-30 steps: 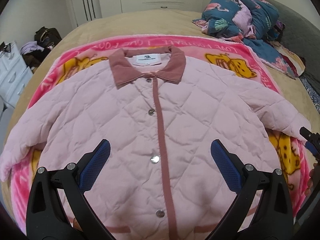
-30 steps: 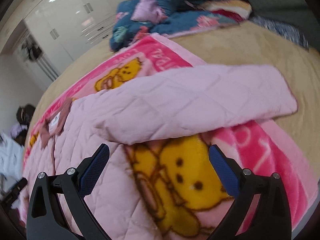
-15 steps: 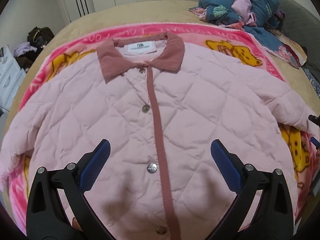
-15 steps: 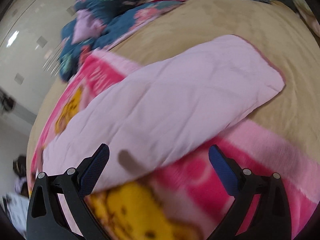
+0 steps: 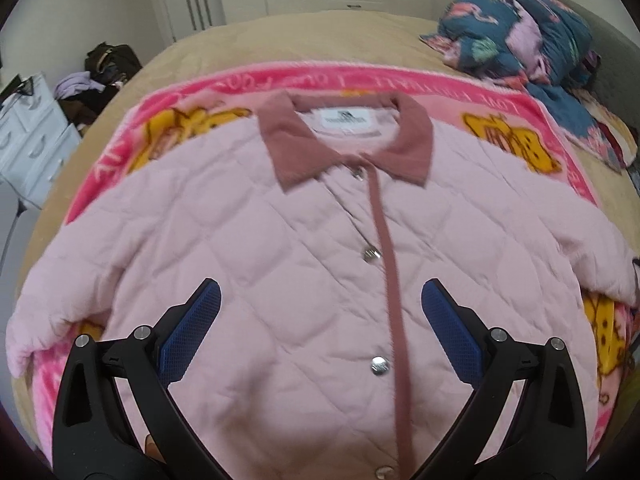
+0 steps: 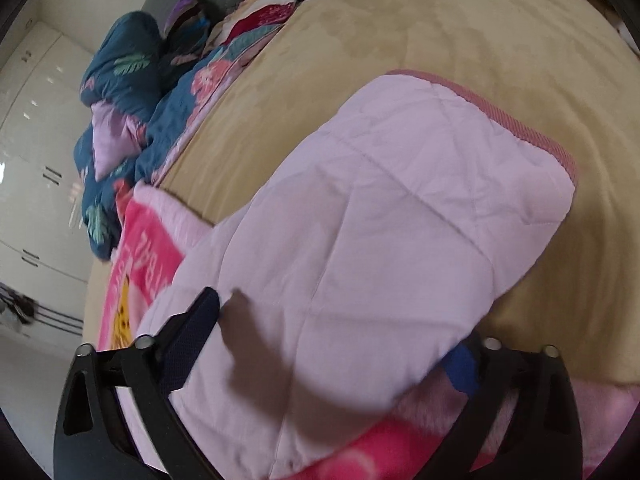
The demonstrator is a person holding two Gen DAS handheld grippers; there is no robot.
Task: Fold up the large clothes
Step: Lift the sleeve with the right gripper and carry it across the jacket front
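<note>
My jacket [image 5: 320, 264] lies buttoned, face up on the blanket [image 5: 188, 92] spread over the bed [image 5: 320, 36], filling mid-frame. My left tongs [image 5: 320, 308] gape wide over its front, holding nothing. My right tongs [image 6: 340, 344] straddle the sleeve [image 6: 380, 216], open, nothing pinched. That puffy sleeve could slip, or I could pinch blanket too. The quilts [image 5: 516, 28], upper right, lie clear.

A: Support surface?
B: Bed [image 5: 320, 36], tan cover. Pink cartoon blanket [image 5: 400, 80] spread flat directly on it.
A: Anything else on the bed?
B: Crumpled blue floral bedding [image 5: 516, 28] heaped at a far corner, touching the blanket's edge. Pink quilted jacket [image 5: 280, 248] lies on the blanket; one sleeve [image 6: 400, 200] runs off it onto the bare cover.
</note>
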